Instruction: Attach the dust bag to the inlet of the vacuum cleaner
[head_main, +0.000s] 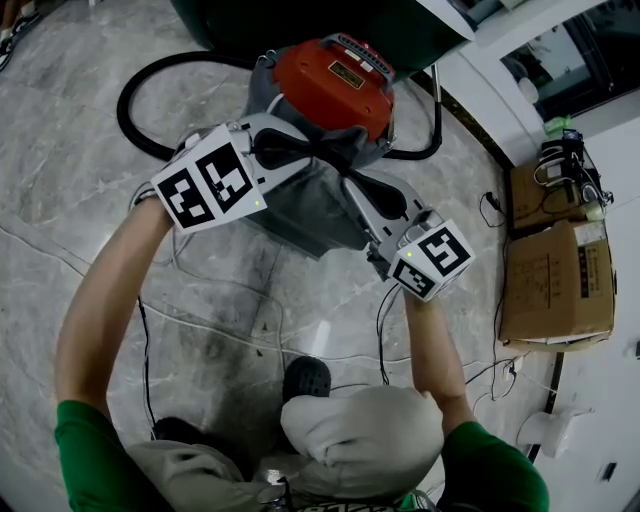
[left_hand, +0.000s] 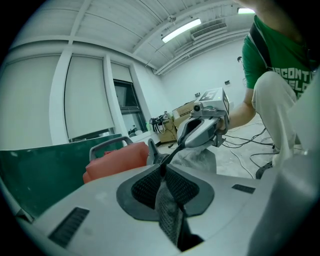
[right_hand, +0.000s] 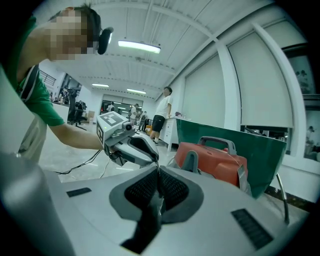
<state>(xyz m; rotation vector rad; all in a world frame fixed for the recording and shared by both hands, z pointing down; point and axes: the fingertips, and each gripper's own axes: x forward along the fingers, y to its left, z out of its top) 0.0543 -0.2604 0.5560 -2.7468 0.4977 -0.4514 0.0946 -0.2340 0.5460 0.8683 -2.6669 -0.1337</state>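
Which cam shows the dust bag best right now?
Head view: the dust bag hangs as a grey sheet between the left gripper and the right gripper, both clamped on it. Left gripper view shows fabric pinched in its jaws and a fold under the other gripper. Right gripper view shows only a thin pinched edge.

1 vacuum (head_main: 330, 75), 1 dust bag (head_main: 300, 215), 2 tools (left_hand: 161, 169) (right_hand: 159, 172), perhaps 2 boxes (head_main: 555, 285) (head_main: 530, 195).

Lab hall: cables (head_main: 381, 335) trail over the stone floor (head_main: 80, 120), cardboard boxes (head_main: 555, 285) sit beyond the right tool (head_main: 352, 180), strip lights (right_hand: 139, 46) overhead.
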